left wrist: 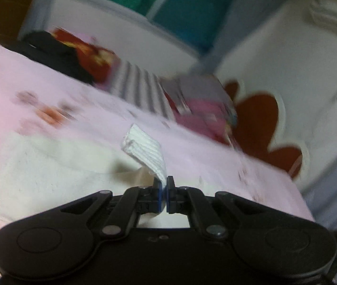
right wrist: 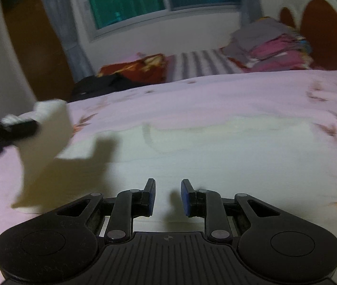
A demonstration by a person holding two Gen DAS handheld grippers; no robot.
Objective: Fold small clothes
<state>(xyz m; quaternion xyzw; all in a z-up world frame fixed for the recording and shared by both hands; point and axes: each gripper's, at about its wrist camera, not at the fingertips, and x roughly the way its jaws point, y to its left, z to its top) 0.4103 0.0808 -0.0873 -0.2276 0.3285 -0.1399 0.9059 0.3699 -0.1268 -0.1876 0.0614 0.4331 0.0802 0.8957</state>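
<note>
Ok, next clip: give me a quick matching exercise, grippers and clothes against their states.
Things:
1. left gripper
2. right gripper
3. white garment
4. stack of folded clothes

States:
A. open, holding nothing
B. lying on the pink bedsheet, one part lifted
C. shut on a white ribbed edge
D. at the far end of the bed

Pairs: 1-C, 2-A, 3-B, 4-D

The left hand-held gripper (left wrist: 164, 185) has its jaws pressed together, pinching a white ribbed strip that rises ahead of its fingertips. The right hand-held gripper (right wrist: 168, 190) is held level, its blue-padded fingers (right wrist: 185, 196) spread apart with nothing between them.
</note>
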